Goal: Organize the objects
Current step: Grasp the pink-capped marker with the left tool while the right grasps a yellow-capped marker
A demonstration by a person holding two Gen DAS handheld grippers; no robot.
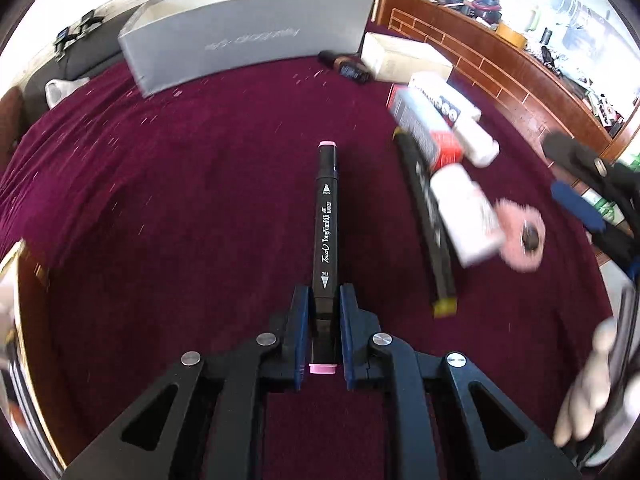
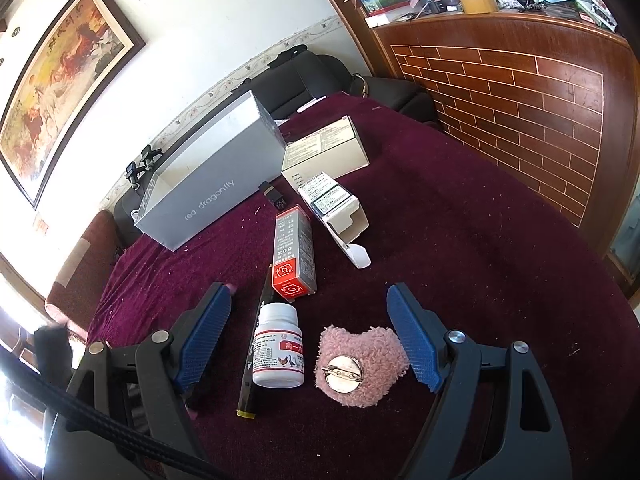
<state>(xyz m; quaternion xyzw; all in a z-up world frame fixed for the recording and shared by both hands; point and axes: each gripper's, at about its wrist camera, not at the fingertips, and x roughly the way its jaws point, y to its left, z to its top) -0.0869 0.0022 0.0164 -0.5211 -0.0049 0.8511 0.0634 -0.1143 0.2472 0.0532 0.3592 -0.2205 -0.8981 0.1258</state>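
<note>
Far left, across the maroon cloth (image 1: 180, 200): long grey box (image 1: 248, 36), open at the top, lying toward the wall. Centre of the left wrist view: left gripper (image 1: 324, 300) clamped on a black marker with pink caps (image 1: 326, 216), barrel pointing straight ahead, lifted off the cloth or not impossible to tell. Further right: second black marker with a yellow end (image 2: 250, 360) flat on the cloth, touching a white pill bottle (image 2: 279, 346); red-and-grey carton (image 2: 294, 256) just behind the bottle. Right again: pink fuzzy brooch (image 2: 358, 364), pin side up. Right gripper (image 2: 316, 332) spread wide above bottle and brooch, gripping nothing. Beyond: white cartons (image 2: 326, 148).
</note>
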